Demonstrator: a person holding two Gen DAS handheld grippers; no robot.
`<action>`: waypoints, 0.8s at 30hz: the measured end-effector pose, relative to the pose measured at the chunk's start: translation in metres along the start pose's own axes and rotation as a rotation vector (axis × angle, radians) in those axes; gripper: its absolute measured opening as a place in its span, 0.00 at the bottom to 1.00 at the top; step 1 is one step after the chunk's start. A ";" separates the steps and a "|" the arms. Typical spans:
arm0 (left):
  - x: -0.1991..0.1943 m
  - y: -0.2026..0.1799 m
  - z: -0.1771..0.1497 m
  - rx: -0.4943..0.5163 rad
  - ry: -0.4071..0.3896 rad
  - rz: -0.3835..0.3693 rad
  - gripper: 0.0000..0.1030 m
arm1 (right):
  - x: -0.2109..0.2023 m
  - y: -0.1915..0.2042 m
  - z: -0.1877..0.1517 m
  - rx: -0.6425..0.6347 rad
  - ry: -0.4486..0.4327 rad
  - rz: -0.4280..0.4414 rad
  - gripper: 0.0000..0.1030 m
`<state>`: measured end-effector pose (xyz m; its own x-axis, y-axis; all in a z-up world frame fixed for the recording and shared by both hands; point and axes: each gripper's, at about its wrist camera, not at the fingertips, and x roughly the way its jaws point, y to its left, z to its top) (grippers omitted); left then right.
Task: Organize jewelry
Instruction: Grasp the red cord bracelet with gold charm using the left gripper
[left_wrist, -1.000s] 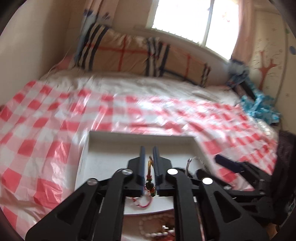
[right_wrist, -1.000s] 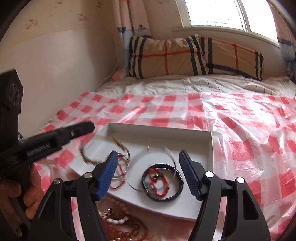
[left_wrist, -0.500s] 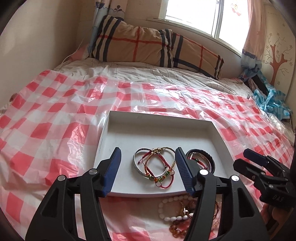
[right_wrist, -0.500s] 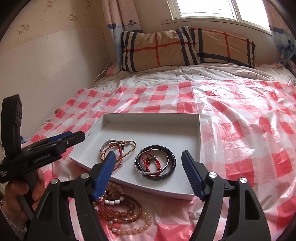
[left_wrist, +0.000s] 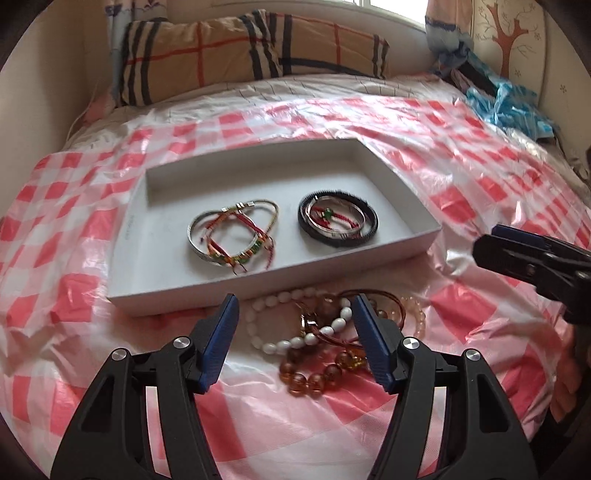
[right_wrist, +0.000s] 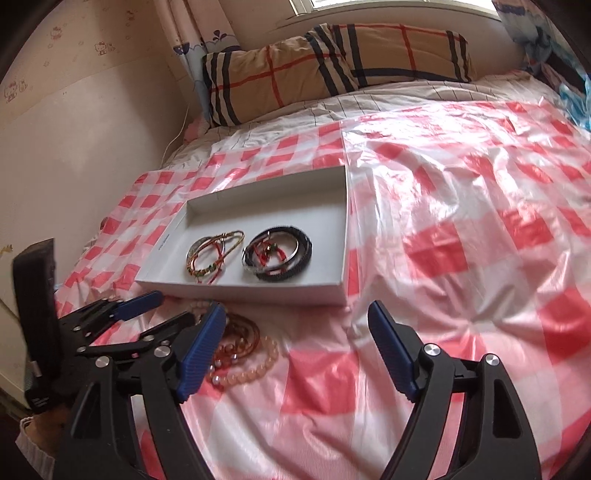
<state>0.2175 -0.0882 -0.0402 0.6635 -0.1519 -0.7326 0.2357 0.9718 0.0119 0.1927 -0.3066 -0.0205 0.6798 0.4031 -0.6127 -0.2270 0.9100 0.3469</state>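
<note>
My left gripper (left_wrist: 291, 325) hangs spread over the bead bracelets (left_wrist: 317, 343), piled on the bed just off the tray (left_wrist: 258, 284) near edge. Right gripper (right_wrist: 295, 343) spread too, empty. Beads look light, slippery, tangled, so I'd pinch one strand.

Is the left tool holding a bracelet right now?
No, the left tool is open and empty above the loose bead bracelets on the bed.

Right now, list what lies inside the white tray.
The white tray holds two clusters: a silver bangle with red and beaded cord bracelets, and a black ring around a silver bangle and red cord. How many cords are tangled there cannot be told.
</note>
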 end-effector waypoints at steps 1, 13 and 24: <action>0.004 0.000 -0.001 -0.003 0.015 0.001 0.59 | 0.000 0.000 -0.003 0.004 0.009 0.005 0.74; 0.016 0.015 -0.001 -0.120 0.075 -0.128 0.12 | 0.012 0.004 -0.008 -0.003 0.052 0.005 0.75; -0.031 0.083 -0.007 -0.333 -0.028 -0.062 0.12 | 0.034 0.033 -0.025 -0.181 0.142 -0.046 0.75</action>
<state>0.2111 -0.0019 -0.0213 0.6756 -0.2134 -0.7057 0.0350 0.9654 -0.2585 0.1909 -0.2601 -0.0475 0.5900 0.3584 -0.7235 -0.3280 0.9252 0.1909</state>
